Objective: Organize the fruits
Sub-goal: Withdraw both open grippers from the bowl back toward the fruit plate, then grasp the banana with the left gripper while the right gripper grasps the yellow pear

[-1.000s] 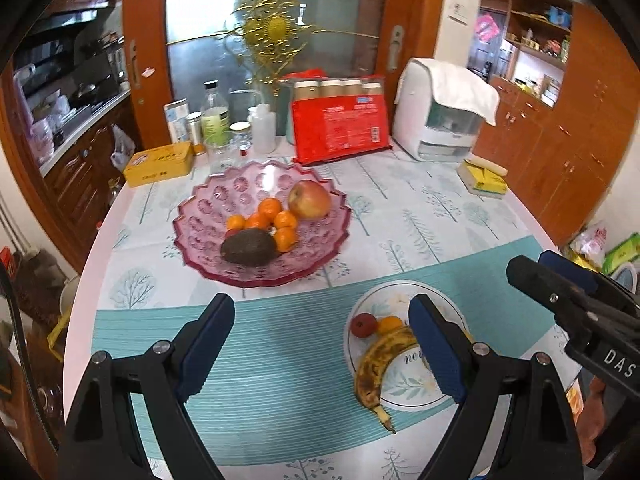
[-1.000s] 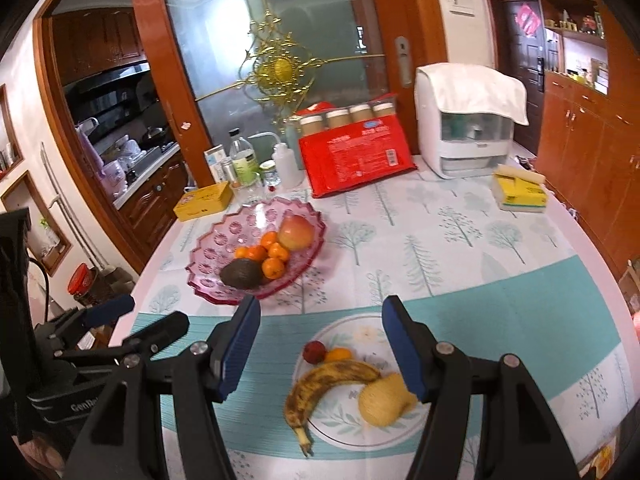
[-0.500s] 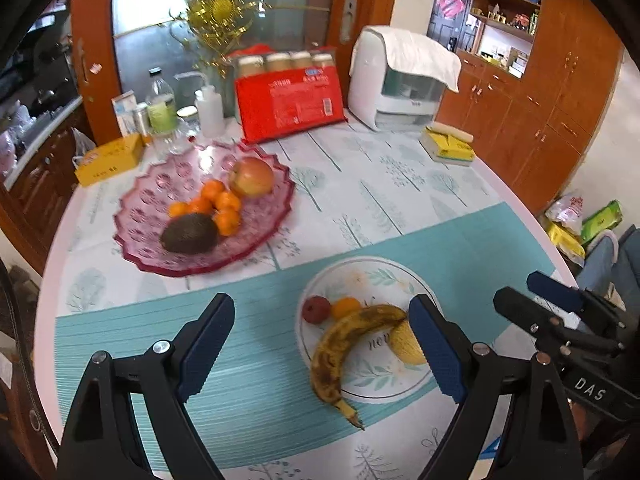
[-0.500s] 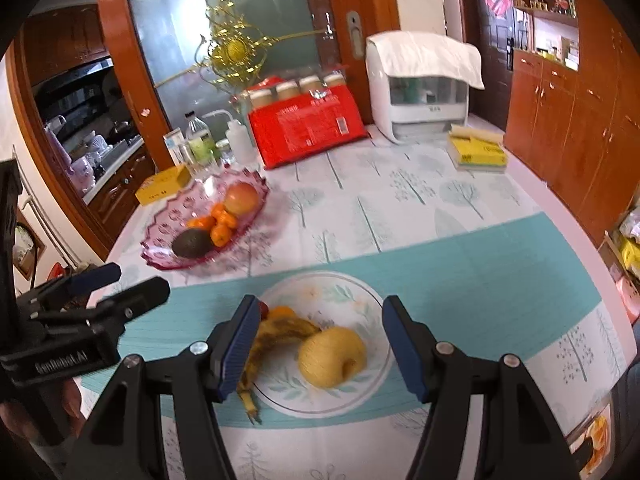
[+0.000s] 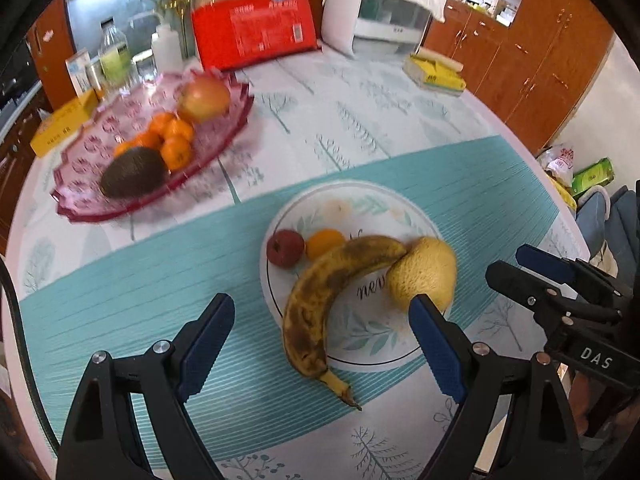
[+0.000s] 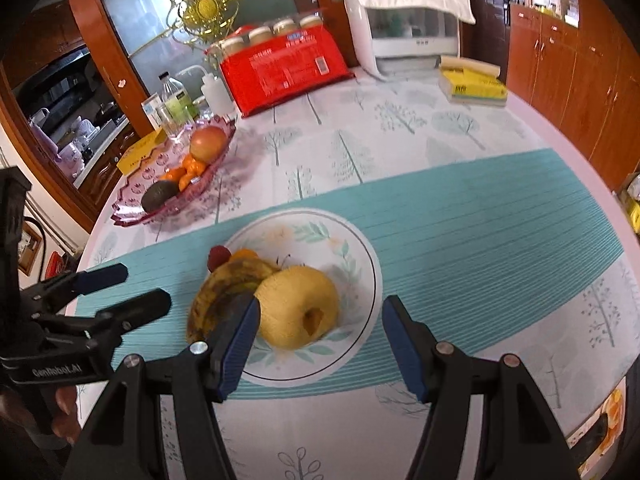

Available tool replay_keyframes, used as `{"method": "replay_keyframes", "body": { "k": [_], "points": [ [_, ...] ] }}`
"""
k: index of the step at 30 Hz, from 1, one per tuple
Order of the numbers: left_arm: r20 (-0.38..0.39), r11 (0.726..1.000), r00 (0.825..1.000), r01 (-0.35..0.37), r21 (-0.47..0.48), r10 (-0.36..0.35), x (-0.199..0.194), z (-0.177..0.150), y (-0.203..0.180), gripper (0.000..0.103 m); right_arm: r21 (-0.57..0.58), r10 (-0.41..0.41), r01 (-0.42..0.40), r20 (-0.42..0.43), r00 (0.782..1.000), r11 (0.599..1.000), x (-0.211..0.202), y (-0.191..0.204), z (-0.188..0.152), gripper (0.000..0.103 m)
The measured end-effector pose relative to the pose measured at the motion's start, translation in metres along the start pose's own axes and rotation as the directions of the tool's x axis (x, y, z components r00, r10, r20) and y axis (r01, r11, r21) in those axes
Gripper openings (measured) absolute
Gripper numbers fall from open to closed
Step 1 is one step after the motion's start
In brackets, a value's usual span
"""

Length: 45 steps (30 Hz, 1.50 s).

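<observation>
A white floral plate (image 5: 372, 344) (image 6: 352, 248) holds a spotted banana (image 5: 320, 300) (image 6: 224, 284), a yellow pear (image 5: 424, 272) (image 6: 298, 304), a small red fruit (image 5: 285, 248) (image 6: 219, 257) and a small orange (image 5: 325, 242) (image 6: 243, 255). A pink glass bowl (image 5: 80, 204) (image 6: 132, 212) at the left holds an avocado (image 5: 134, 172), several small oranges (image 5: 172, 140) and an apple (image 5: 204, 96). My left gripper (image 5: 320, 344) is open just before the banana. My right gripper (image 6: 320, 336) is open around the near side of the pear.
A red package (image 5: 252, 32), bottles (image 5: 116, 56), a yellow box (image 5: 60, 124), a white appliance (image 5: 376, 12) and a yellow book (image 5: 434, 74) stand along the table's far side. Wooden cabinets (image 5: 540, 60) are at the right.
Both grippers have moved forward and down toward the white plate. The fruits there look much closer. Both stay open.
</observation>
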State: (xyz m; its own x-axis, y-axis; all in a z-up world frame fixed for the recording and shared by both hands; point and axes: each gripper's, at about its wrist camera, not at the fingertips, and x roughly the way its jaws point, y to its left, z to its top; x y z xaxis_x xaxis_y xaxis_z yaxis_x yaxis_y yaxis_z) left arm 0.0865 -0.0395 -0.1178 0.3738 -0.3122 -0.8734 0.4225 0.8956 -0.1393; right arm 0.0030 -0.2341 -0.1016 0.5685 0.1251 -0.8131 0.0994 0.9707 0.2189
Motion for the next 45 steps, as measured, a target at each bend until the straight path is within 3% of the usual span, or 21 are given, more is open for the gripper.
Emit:
{"method": "replay_keyframes", "body": {
  "k": [12,14,21,24,27,31,34,45],
  "points": [
    [-0.088,0.998,0.996,0.002,-0.061,-0.008,0.050,-0.001,0.019,0.086,-0.033,0.069,-0.072,-0.091,0.993,0.997,0.047,0.007,-0.004,0.065],
    [-0.099,0.998,0.995,0.006,-0.064,-0.013,0.055,-0.001,0.019,0.086,-0.036,0.074,-0.078,-0.087,0.993,0.996,0.051,0.008,-0.003,0.071],
    [-0.120,0.998,0.992,0.025,-0.053,-0.031,0.068,0.002,0.018,0.085,-0.043,0.107,-0.111,-0.086,0.991,0.993,0.066,0.009,0.002,0.080],
    [-0.136,0.998,0.990,0.028,-0.054,-0.035,0.076,0.003,0.018,0.078,-0.043,0.125,-0.130,-0.099,0.987,0.991,0.073,0.011,0.004,0.084],
    [-0.153,0.997,0.987,0.028,-0.067,-0.038,0.084,0.004,0.022,0.075,-0.041,0.147,-0.152,-0.112,0.983,0.987,0.081,0.014,0.004,0.084],
    [-0.170,0.997,0.984,0.034,-0.067,-0.045,0.090,0.005,0.026,0.063,-0.040,0.172,-0.180,-0.143,0.975,0.983,0.092,0.018,0.004,0.083],
    [-0.169,0.997,0.984,0.046,-0.067,-0.056,0.093,0.006,0.027,0.062,-0.022,0.213,-0.219,-0.163,0.963,0.975,0.096,0.020,0.004,0.075],
    [-0.166,0.998,0.985,0.059,0.015,-0.056,0.097,0.009,0.013,0.059,0.010,0.190,-0.192,-0.183,0.965,0.981,0.089,0.005,0.001,0.074]
  ]
}}
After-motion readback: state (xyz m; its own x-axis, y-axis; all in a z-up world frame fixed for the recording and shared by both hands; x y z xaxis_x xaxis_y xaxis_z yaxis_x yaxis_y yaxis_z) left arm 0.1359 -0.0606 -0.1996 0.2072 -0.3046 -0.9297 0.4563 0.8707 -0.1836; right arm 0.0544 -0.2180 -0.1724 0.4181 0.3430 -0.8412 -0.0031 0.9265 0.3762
